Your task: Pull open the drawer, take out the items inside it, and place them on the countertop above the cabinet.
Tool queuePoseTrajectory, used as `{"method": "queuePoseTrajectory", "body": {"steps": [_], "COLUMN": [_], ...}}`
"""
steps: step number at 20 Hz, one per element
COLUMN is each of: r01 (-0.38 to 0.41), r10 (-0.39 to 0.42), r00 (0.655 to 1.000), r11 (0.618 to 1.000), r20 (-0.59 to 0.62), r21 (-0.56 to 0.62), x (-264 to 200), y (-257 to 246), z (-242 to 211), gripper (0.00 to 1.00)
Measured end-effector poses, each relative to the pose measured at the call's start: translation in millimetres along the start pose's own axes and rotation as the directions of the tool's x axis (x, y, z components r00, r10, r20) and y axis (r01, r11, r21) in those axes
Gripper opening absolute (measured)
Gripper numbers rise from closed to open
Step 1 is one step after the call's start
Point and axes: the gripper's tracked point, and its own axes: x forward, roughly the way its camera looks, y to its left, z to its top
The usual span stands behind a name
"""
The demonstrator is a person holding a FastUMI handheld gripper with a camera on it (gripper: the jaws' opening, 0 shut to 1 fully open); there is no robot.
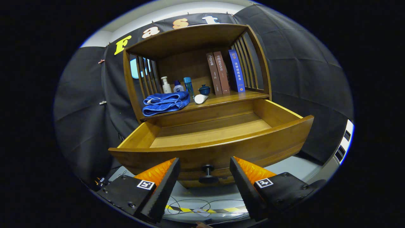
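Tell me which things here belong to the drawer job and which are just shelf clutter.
Job:
- drawer, pulled open, visible floor bare
- its knob, between the open gripper fingers
- countertop
- blue towel and white tube lying on it, possibly from the drawer

Clutter:
- three books
- bottles
- blue lidded cup

1. Drawer (218, 139): pulled out below the countertop (221, 100); its knob (208, 173) lies between the gripper (205, 177) fingers, which stand apart, touching nothing
2. Folded towel (165, 103): on the countertop's left end
3. Three bottles (177, 85): in a row behind the towel
4. Lidded cup (204, 89): right of the bottles; a tube (200, 98) lies before it
5. Three books (225, 73): upright, right of the cup
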Motion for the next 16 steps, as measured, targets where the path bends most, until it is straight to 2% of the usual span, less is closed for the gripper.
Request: {"method": "queuePoseTrajectory", "body": {"steps": [2, 10, 16], "r01": [-0.006, 0.02, 0.014], "r10": [0.005, -0.02, -0.014], "r00": [1.0, 1.0, 1.0], "r11": [1.0, 0.998, 0.999], "r20": [-0.017, 0.0, -0.001], "r21": [-0.017, -0.058, -0.032], "x": [3, 17, 41], "y": [-1, -3, -3], "z": [-12, -11, 1], "gripper": [0.99, 0.99, 0.99]}}
